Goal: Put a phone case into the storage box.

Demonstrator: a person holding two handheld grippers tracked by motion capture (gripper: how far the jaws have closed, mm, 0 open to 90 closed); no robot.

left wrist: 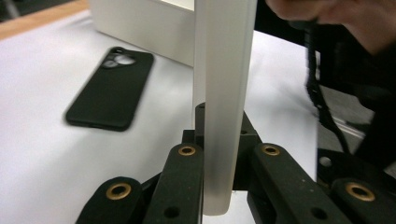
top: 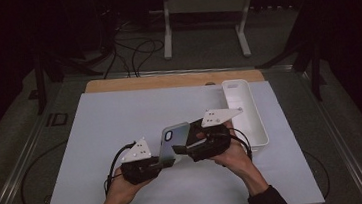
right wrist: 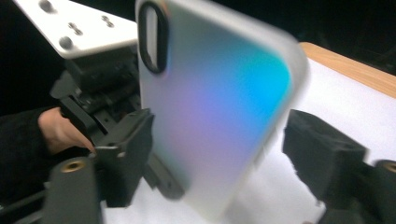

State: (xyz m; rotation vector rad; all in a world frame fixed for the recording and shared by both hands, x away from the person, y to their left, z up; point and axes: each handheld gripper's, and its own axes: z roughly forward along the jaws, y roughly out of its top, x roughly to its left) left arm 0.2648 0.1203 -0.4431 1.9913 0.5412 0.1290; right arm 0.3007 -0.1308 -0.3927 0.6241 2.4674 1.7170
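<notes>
Iridescent and frosted, the phone case [top: 174,141] stands upright above the white table mat [top: 120,123], held up between my two grippers at the near middle of the table. My left gripper [top: 160,162] pinches its lower edge: in the left gripper view the case [left wrist: 224,93] rises as a pale vertical slab with both black jaws pressed against its thin sides. I judge that grip is there to keep the case steady and edge-on while the other hand works. My right gripper [top: 179,149] faces the case from the right side. In the right gripper view the case back [right wrist: 215,107] shows blue and violet, with the dark oval camera cut-out near the top, and the two jaws stand spread to either side of it, not touching. That looks to me like a set-up for taking hold across its width or passing it over.

A black phone [left wrist: 109,88] lies flat, face down, on the mat beyond the left gripper, near the wall of a white tray [top: 242,111] that sits at the far right of the mat. Keeping the case lifted and turned likely readies it for fitting onto that phone
</notes>
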